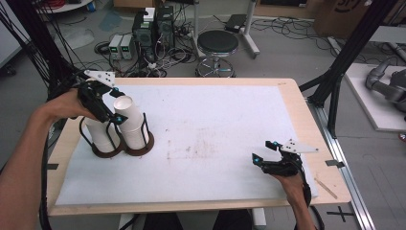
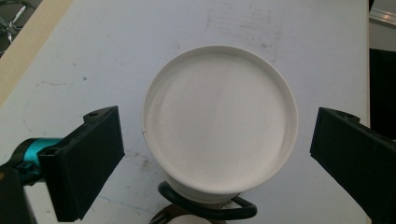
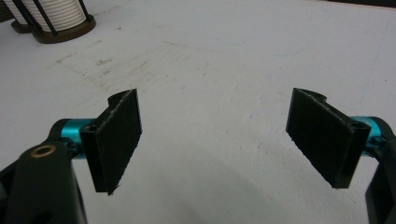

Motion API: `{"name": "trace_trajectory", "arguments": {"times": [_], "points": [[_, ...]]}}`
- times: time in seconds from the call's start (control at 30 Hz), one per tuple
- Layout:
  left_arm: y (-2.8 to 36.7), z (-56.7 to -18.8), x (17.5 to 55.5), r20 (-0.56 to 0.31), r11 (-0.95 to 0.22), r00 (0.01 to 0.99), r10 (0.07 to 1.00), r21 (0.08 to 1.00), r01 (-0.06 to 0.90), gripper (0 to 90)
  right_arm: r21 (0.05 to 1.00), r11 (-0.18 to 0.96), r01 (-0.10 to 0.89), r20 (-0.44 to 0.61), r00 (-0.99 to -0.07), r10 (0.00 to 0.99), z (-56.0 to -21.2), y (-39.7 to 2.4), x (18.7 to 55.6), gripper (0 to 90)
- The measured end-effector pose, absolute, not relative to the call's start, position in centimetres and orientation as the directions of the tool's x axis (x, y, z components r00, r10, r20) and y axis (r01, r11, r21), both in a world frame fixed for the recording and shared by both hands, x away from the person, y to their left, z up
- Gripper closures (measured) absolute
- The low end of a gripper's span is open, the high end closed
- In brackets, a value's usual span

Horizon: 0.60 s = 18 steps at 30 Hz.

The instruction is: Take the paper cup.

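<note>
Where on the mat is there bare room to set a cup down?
The mat is bare between the cup holders and the right tool, and along the far edge. It is crowded at the left, where the left tool hovers over the stacked cups.

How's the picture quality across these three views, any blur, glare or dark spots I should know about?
High view: even light, soft overall, small detail smeared. Left gripper view: the white paper cup is bright and nearly washed out inside, while the left gripper has dark, detail-poor pads. Right gripper view: the right gripper looks fairly sharp, with a soft shadow on the white table cover below it.
</note>
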<state>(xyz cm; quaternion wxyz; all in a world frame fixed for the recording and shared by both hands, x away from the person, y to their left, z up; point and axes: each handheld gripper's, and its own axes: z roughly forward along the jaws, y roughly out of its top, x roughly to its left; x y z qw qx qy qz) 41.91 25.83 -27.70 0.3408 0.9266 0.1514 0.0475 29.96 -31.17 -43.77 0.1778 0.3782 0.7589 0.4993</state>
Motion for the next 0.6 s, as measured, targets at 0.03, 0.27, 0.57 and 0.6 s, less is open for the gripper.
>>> {"name": "trace_trajectory", "arguments": {"times": [0.03,0.27,0.57,0.6], "points": [[25.7,-27.7,42.0,-0.012,-0.726,0.951,0.307,0.643,0.243,2.6,0.893,0.215,0.396,0.108,-0.651,0.752,-43.8,-31.2,30.0,18.5],[24.5,-27.2,42.3,0.012,-0.767,0.955,0.297,0.599,0.231,2.6,0.893,0.209,0.398,0.113,-0.649,0.753,-43.8,-31.2,29.9,18.5],[24.1,-27.5,42.4,0.009,-0.780,0.951,0.308,0.574,0.247,2.6,0.898,0.206,0.389,0.108,-0.649,0.753,-43.6,-31.4,29.8,18.5],[24.0,-27.5,42.4,0.007,-0.779,0.951,0.311,0.575,0.250,2.6,0.898,0.204,0.390,0.110,-0.648,0.754,-43.6,-31.5,29.8,18.6]]}}
